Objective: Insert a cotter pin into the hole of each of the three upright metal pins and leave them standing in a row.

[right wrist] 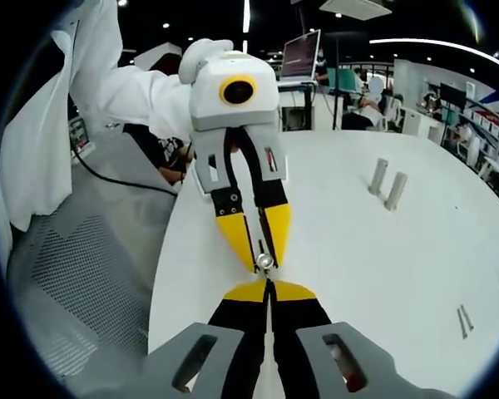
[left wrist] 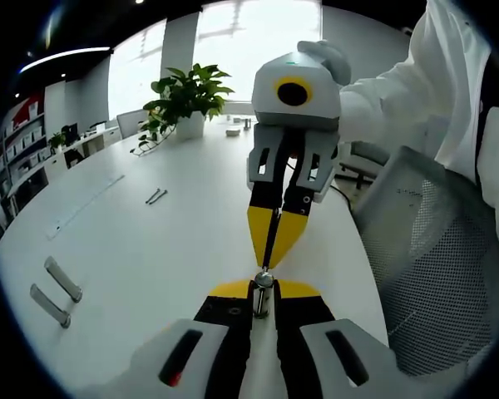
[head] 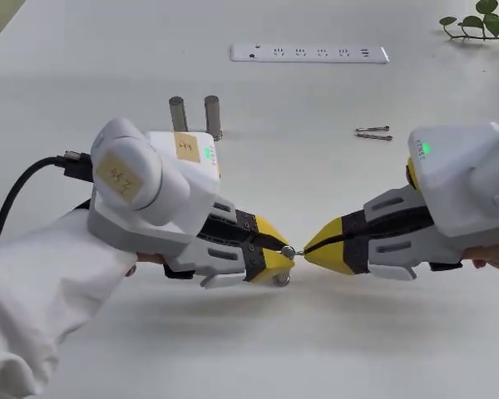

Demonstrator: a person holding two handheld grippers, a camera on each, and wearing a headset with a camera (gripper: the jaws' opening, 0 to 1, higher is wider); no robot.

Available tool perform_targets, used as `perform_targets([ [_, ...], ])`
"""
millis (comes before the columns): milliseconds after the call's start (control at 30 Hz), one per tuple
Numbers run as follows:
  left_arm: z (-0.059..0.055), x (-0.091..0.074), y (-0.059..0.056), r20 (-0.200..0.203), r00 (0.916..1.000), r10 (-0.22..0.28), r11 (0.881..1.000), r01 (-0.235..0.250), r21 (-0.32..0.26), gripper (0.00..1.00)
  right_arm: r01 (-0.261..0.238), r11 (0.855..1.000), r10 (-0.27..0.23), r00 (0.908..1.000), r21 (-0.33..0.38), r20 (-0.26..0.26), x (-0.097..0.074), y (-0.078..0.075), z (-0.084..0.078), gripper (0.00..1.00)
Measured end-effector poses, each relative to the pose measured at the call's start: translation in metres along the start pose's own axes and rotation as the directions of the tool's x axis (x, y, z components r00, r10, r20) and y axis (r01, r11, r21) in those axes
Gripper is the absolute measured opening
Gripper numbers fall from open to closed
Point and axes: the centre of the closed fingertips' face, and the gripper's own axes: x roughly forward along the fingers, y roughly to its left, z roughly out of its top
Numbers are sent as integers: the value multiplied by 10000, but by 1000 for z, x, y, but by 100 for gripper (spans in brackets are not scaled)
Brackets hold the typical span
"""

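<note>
From the head: down and forward across the counter, close above left gripper and right gripper. From each gripper: low, very near, facing the other; shared throughout: meeting tips, two upright pins.

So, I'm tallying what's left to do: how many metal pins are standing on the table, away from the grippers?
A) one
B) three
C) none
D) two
D: two upright metal pins, one beside the other, stand on the table behind the left gripper, whose jaws are closed on a third pin.
</note>
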Motion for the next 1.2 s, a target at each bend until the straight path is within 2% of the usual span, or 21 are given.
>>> perform_targets([
  [333, 0, 0, 1, -2, 10000, 58, 9999, -58, -127, 6, 47, 9999, -47, 10000, 133, -12, 2, 4, 5, 0],
  [467, -4, -4, 5, -94, 9993, 370, 9987, -373, -356, 10, 124, 9997, -122, 9999, 195, -95, 0, 5, 6, 2],
  [633, -15, -18, 10, -164, 9956, 927, 9936, -936, -637, 23, 179, 9990, -175, 9998, 401, -83, -1, 5, 5, 10],
  [733, -22, -25, 10, -289, 9927, 1175, 9906, -1192, -669, 33, 81, 9980, -73, 9999, 627, -136, 0, 7, 3, 10],
  [800, -30, -31, 10, -585, 9881, 1420, 9850, -1469, -906, 41, 101, 9977, -94, 9999, 678, -106, 3, 7, 3, 12],
  [833, -33, -34, 10, -586, 9863, 1541, 9842, -1585, -796, 44, 106, 9974, -98, 9999, 713, -121, 5, 7, 4, 13],
  [900, -39, -39, 9, -594, 9838, 1694, 9789, -1749, -1055, 50, 127, 9977, -118, 9998, 666, -140, 7, 8, 5, 13],
  [1033, -42, -46, 0, -224, 9856, 1675, 9715, -1689, -1664, 68, 137, 9979, -130, 9998, 635, -115, 12, 8, 8, 15],
  [1100, -45, -48, -4, -135, 9854, 1699, 9684, -1694, -1830, 79, 105, 9980, -97, 9999, 631, -132, 14, 7, 8, 15],
  [1200, -50, -51, -12, -59, 9872, 1592, 9636, -1567, -2165, 90, 38, 9984, -25, 9998, 571, -220, 18, 8, 8, 14],
])
